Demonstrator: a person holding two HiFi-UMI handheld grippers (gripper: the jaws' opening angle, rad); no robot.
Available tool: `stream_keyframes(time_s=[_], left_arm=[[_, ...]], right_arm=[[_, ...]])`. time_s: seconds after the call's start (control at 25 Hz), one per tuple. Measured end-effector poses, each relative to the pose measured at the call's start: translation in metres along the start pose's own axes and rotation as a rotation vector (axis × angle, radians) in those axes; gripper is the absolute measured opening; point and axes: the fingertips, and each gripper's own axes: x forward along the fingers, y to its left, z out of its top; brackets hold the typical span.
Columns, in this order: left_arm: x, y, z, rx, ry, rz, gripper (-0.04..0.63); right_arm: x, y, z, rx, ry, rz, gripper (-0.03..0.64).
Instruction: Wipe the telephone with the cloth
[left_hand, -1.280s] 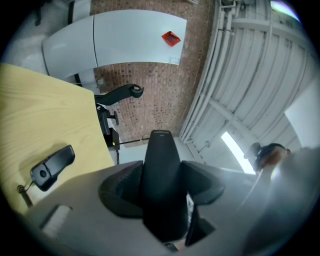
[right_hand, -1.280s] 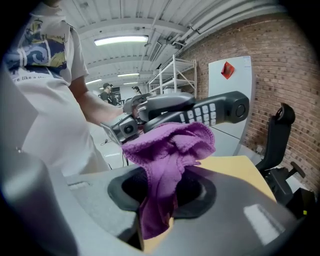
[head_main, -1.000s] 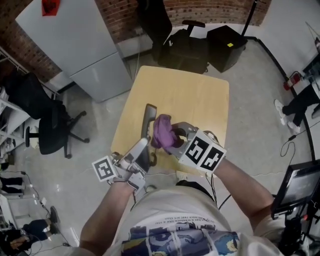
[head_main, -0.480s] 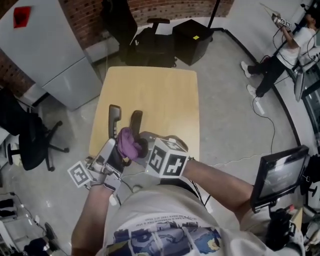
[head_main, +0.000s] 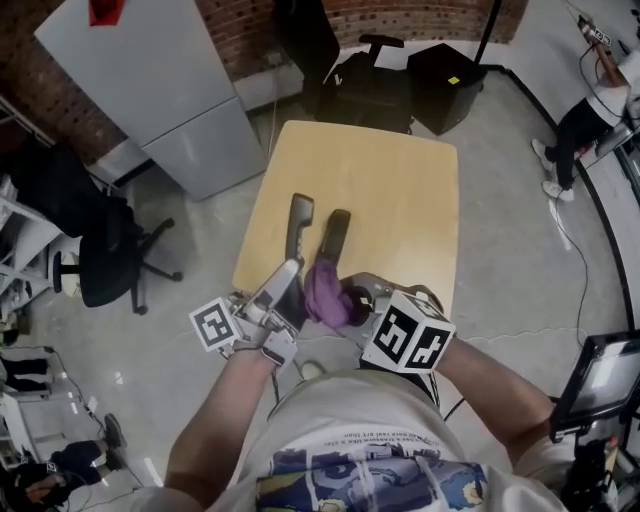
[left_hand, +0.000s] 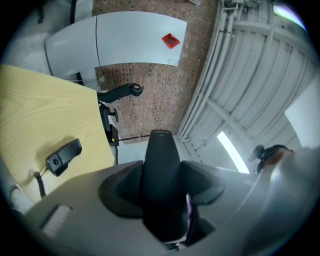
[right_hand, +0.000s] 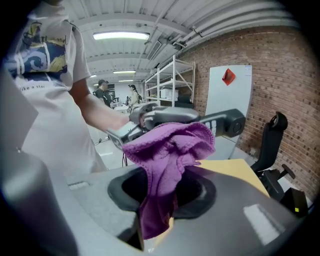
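A black telephone handset (head_main: 296, 228) sticks out away from me over the wooden table (head_main: 400, 190), with my left gripper (head_main: 286, 285) shut on its near end. In the left gripper view the handset (left_hand: 161, 170) fills the gap between the jaws. My right gripper (head_main: 345, 300) is shut on a bunched purple cloth (head_main: 324, 290), which lies against the handset just beyond the left gripper. In the right gripper view the cloth (right_hand: 170, 150) hangs from between the jaws of the right gripper (right_hand: 162, 192), with the handset (right_hand: 210, 121) behind it. A second black telephone part (head_main: 335, 235) lies on the table; the left gripper view shows this part (left_hand: 64, 156) with a cord.
A grey cabinet (head_main: 160, 90) stands past the table's far left corner. Office chairs (head_main: 110, 250) (head_main: 350, 60) and a black box (head_main: 450, 85) ring the table. A person (head_main: 590, 110) stands at the far right, and a monitor (head_main: 605, 375) sits near my right elbow.
The cloth has slid along the handset toward me, nearer the left gripper. The black part on the table, hidden a second ago, now shows. The left gripper keeps its hold.
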Motion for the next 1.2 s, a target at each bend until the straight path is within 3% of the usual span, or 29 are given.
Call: stream_keyframes(time_s=[0.28,0.6,0.88,1.04,1.2], left_arm=[[-0.003,0.003,0.003,-0.021,-0.004,0.010,0.253],[-0.010,0.000,0.008,-0.059,-0.002,-0.025,0.252],[-0.008,0.001,0.002,-0.066,0.023,-0.036,0.252],[-0.003,0.018,0.003,0.031,0.047,0.044,0.253],[-0.004,0.054,0.003,0.156,0.078,0.226,0.253]], right_arm=[[0.000,0.018,0.037,-0.074,-0.058,-0.001,0.114],[0.021,0.036,0.005,-0.033,0.006,0.031,0.114],[0.027,0.008,-0.040,0.058,0.083,-0.030,0.114],[0.016,-0.023,-0.068,0.156,0.099,-0.106,0.114],[0.000,-0.043,-0.086,0.260,0.073,-0.158,0.114]])
